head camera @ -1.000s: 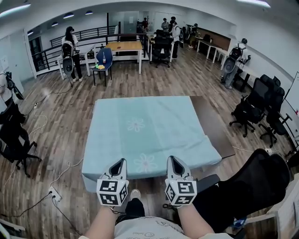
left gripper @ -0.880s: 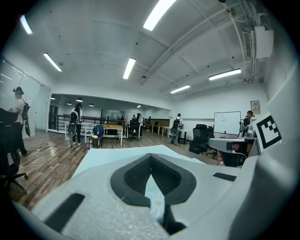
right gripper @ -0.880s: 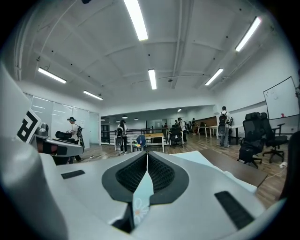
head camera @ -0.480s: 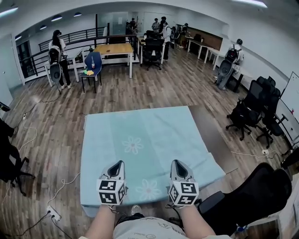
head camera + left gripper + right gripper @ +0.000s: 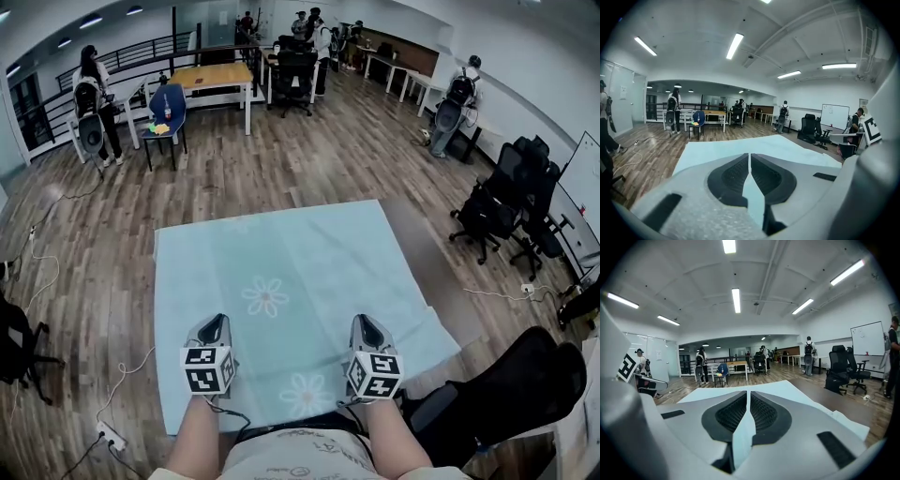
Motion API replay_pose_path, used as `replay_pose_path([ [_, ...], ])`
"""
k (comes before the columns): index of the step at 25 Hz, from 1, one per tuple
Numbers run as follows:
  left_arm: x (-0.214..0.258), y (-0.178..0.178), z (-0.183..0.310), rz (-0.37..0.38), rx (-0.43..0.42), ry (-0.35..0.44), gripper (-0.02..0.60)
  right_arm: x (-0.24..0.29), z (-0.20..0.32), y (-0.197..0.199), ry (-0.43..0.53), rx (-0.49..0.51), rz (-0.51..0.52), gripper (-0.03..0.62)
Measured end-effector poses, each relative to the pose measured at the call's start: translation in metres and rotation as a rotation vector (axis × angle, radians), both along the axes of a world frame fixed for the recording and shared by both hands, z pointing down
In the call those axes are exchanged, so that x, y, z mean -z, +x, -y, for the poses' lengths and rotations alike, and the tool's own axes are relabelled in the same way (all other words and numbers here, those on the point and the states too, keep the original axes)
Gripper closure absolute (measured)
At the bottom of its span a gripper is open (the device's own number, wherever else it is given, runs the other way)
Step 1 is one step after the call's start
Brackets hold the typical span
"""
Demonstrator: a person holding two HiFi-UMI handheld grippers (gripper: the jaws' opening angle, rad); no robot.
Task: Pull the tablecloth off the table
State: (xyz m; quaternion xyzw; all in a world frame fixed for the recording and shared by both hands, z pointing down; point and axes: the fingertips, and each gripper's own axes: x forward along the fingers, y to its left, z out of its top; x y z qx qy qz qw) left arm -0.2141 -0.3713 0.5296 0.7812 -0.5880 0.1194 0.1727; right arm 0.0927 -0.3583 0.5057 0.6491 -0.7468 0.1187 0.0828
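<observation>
A light-blue tablecloth (image 5: 281, 262) with white flowers lies spread over the table, whose brown top (image 5: 424, 258) shows bare along the right side. My left gripper (image 5: 216, 323) is at the cloth's near part on the left and my right gripper (image 5: 364, 323) is at the same part on the right. In the left gripper view the jaws (image 5: 749, 157) are shut, with a fold of the tablecloth (image 5: 736, 146) pinched between the pads. The right gripper (image 5: 748, 394) is likewise shut on a strip of the tablecloth (image 5: 776, 386), beside the bare table (image 5: 827, 397).
A black office chair (image 5: 511, 394) stands close at my right. More black chairs (image 5: 516, 192) line the right wall. A power strip (image 5: 105, 436) and cables lie on the wooden floor at the left. People, a blue chair (image 5: 167, 108) and desks (image 5: 216, 77) fill the far end.
The tablecloth has slid toward me with both grippers, and its near edge now lies closer to my body. The head view has tilted further down.
</observation>
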Motion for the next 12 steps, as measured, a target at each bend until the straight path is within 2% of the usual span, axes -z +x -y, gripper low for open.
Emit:
replay_pose_path([
  [4,-0.048,-0.014,0.018,-0.005,0.015,-0.121,0.551,-0.032,0.020,0.020,-0.071,-0.039,-0.009,0.569],
  [7,-0.081,-0.025,0.029,0.015,0.029,-0.195,0.479,-0.057,0.033,0.035,-0.130,-0.056,-0.014,0.497],
  [10,-0.109,-0.032,0.044,0.027,0.052,-0.246,0.425,-0.084,0.050,0.053,-0.193,-0.068,-0.016,0.473],
  [12,-0.127,-0.036,0.055,0.008,0.069,-0.281,0.347,-0.106,0.060,0.066,-0.245,-0.076,-0.007,0.419],
])
